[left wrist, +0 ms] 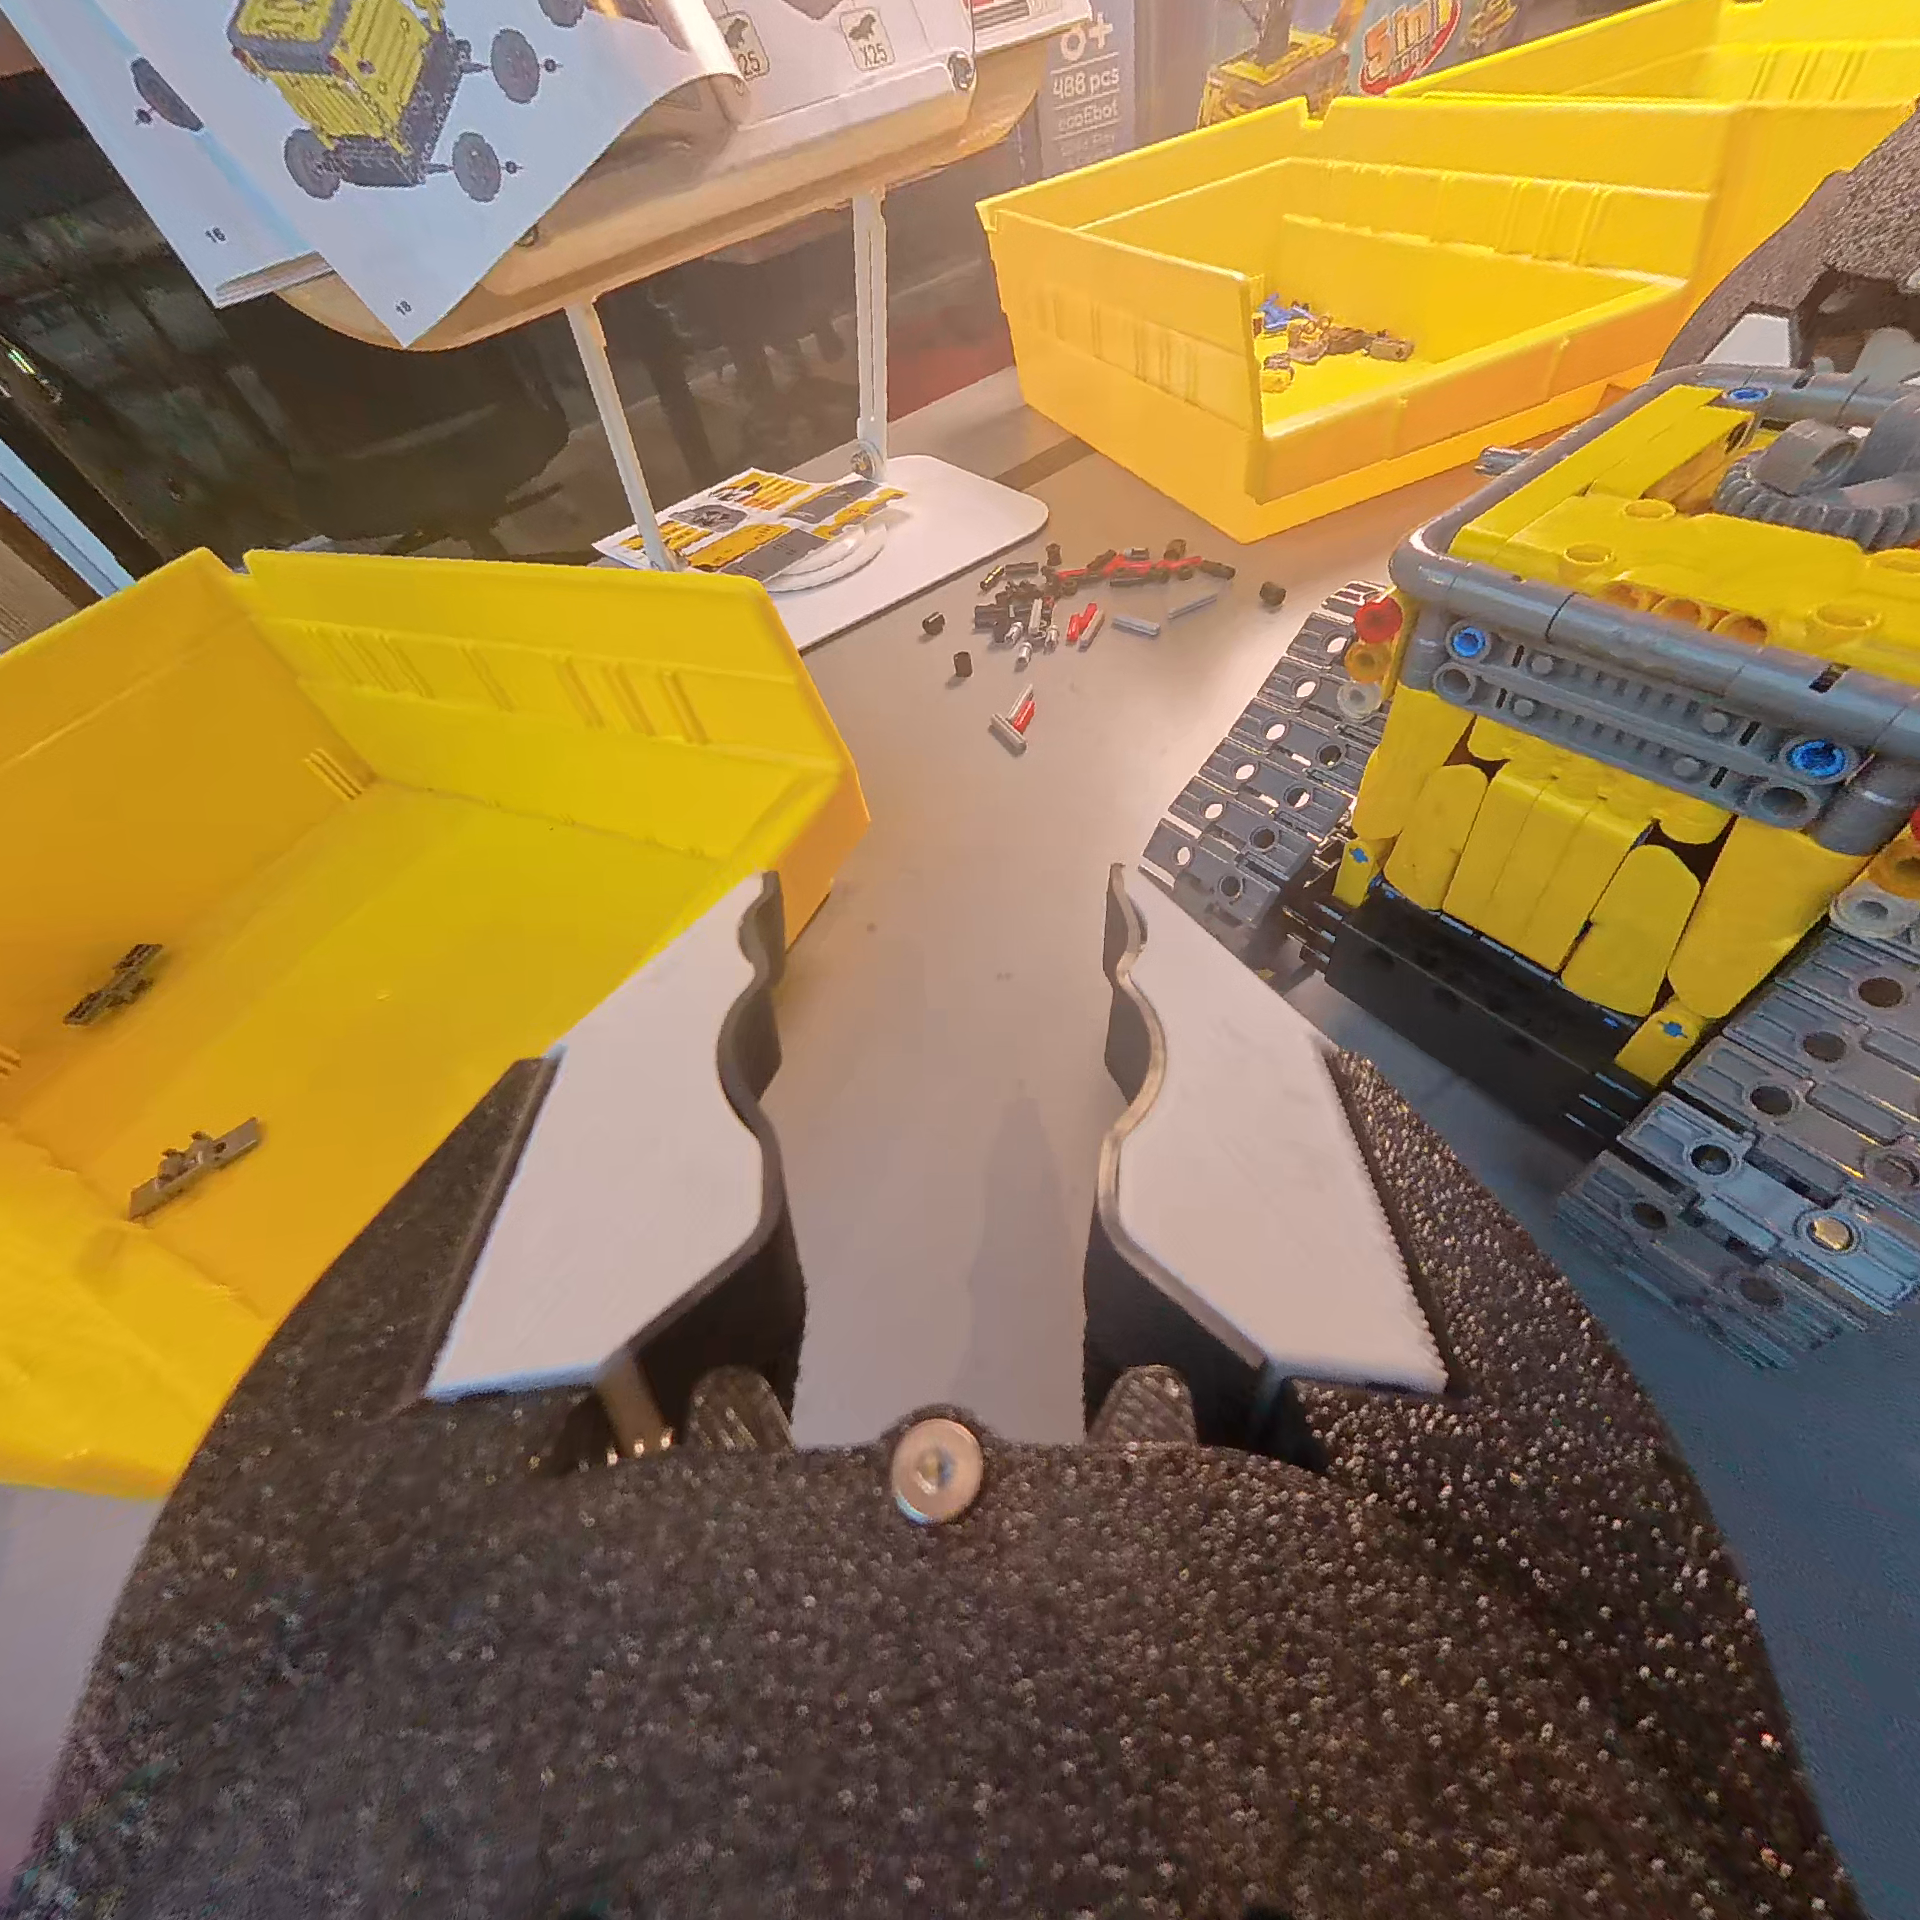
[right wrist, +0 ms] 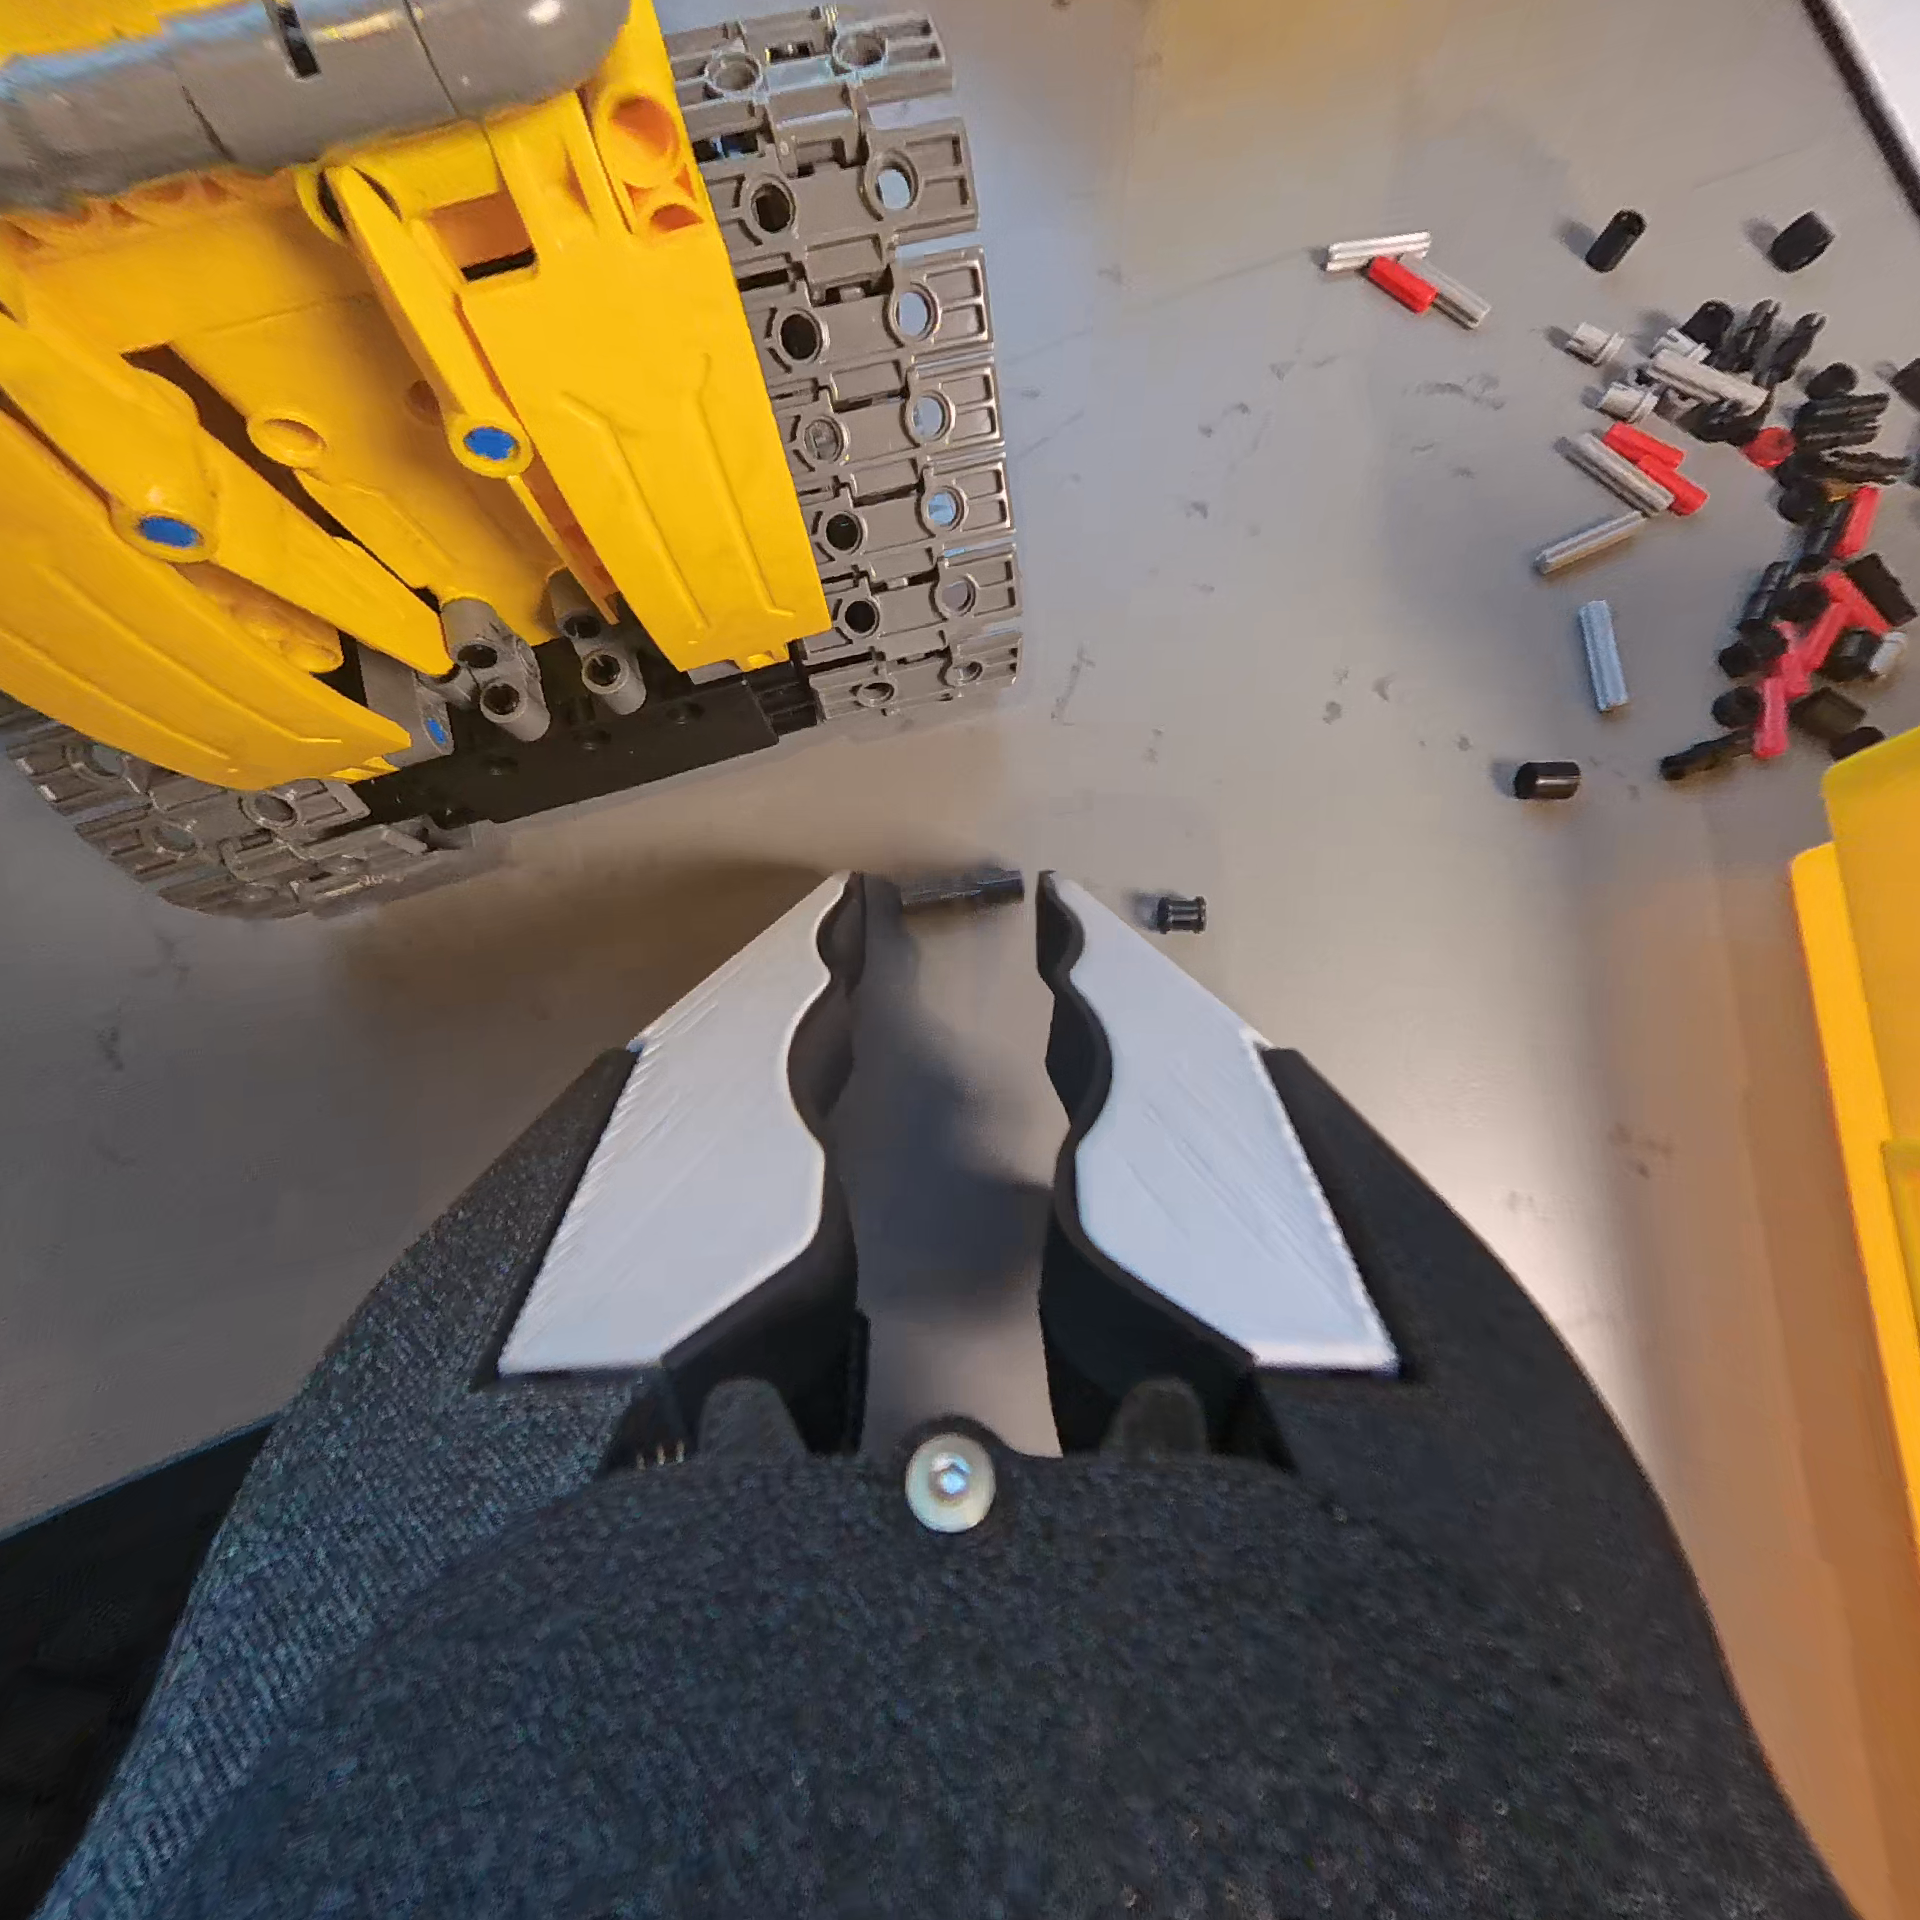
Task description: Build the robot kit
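Your right gripper (right wrist: 948, 896) hovers over the grey tabletop (right wrist: 1247, 582), jaws parted, nothing between them. A short black plastic connector pin (right wrist: 961, 890) lies at the fingertips, at twelve o'clock. A smaller black bush (right wrist: 1177, 911) sits just beside, at one o'clock. The yellow brick-built tracked vehicle with grey link treads (right wrist: 582, 416) stands at eleven o'clock. Loose black, red and grey pins (right wrist: 1766, 499) scatter at two o'clock. A yellow plastic bin edge (right wrist: 1860, 1039) shows at three o'clock.

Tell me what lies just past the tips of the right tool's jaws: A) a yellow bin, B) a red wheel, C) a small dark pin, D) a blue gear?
C: a small dark pin lies on the grey table just beyond the open right gripper.
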`<move>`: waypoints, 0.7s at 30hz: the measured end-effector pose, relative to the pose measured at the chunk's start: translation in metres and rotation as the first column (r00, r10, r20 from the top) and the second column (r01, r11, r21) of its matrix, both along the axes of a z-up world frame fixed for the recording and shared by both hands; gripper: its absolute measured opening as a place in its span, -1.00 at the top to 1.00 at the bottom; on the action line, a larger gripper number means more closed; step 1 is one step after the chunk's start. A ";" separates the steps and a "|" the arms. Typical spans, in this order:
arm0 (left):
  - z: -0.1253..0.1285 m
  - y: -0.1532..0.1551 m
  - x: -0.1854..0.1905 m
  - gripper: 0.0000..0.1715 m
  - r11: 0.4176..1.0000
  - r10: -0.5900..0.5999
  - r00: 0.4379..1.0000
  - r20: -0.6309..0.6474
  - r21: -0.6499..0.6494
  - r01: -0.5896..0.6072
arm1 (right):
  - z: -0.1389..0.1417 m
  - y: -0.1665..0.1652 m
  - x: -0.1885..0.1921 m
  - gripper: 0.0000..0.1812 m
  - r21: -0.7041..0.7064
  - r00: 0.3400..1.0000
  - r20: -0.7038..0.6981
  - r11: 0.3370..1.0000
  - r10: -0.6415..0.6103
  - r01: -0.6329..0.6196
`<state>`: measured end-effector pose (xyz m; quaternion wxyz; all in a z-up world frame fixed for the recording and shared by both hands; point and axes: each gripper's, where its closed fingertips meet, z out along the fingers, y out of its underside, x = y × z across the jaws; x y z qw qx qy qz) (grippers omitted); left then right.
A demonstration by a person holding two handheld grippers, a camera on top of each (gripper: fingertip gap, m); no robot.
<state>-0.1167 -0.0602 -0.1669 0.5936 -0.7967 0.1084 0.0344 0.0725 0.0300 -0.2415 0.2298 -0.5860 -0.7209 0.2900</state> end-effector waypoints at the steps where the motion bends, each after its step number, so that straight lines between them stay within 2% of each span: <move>1: 0.000 0.000 0.000 0.29 1.000 0.001 1.000 -0.001 -0.001 -0.001 | 0.004 0.001 -0.001 0.64 -0.001 1.000 -0.022 1.000 -0.005 0.005; 5: -0.002 0.001 -0.001 0.29 1.000 0.003 1.000 0.001 -0.010 -0.003 | 0.033 0.008 -0.006 0.61 -0.014 0.985 -0.166 0.999 -0.053 0.051; 10: -0.003 0.002 -0.001 0.29 1.000 0.004 1.000 0.005 -0.016 -0.004 | 0.074 0.029 -0.006 0.50 -0.026 0.911 -0.377 0.985 -0.169 0.172; 17: -0.002 0.001 -0.002 0.29 1.000 0.005 1.000 0.019 -0.011 -0.005 | 0.113 0.069 0.016 0.38 -0.005 0.736 -0.597 0.919 -0.320 0.395; 21: -0.001 0.001 -0.003 0.29 1.000 0.012 1.000 0.027 -0.002 -0.012 | 0.131 0.093 0.038 0.25 -0.013 0.626 -0.664 0.843 -0.409 0.537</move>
